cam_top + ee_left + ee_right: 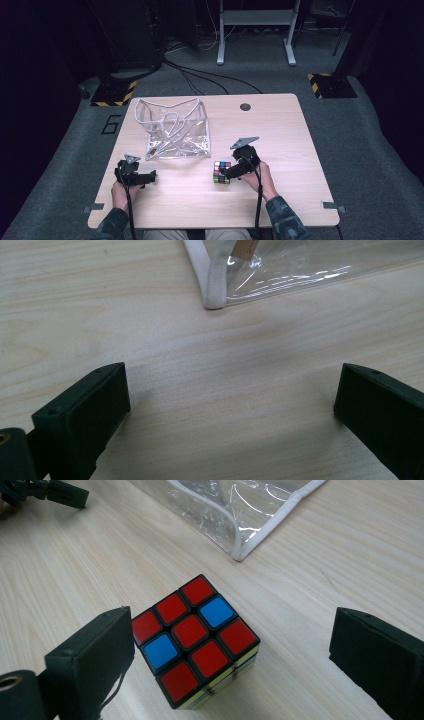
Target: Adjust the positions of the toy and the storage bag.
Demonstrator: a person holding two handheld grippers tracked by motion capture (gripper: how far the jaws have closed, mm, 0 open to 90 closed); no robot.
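A: While parked over the near right of the table (pixel 280 120), right gripper (pixel 230 645) spread wide, nothing clamped. Puzzle cube (pixel 197 640) between the two pads, closer to the one at view-left; contact there not clear, far pad well apart.

B: Cube location from high view?

A: Flat on the wood, near-centre of the table, just left of the right gripper (pixel 231 172), a little in front of the clear bag (pixel 175 130). Top face in right gripper view mostly red, two blue squares; yellow along the lower side edge.

B: Left side?

A: Left gripper (pixel 230 400) also wide apart, bare wood between the pads, holding nothing. Sits near the left front of the table in high view (pixel 145 177), pointed right, toward the cube but well apart from it.

B: Bag details?

A: Transparent plastic, white piping on the edges, mouth gaping upward, standing loosely on the far left half of the table. Near corner of the bag (pixel 215 300) just ahead of the left gripper, apart from it. Small tan tag (pixel 243 249) inside at that corner. Other near corner (pixel 240 555) beyond the cube, not touching it.

B: Hands?

A: Left hand (pixel 120 192) and right hand (pixel 262 180) on the gripper handles, camouflage sleeves at the bottom edge.
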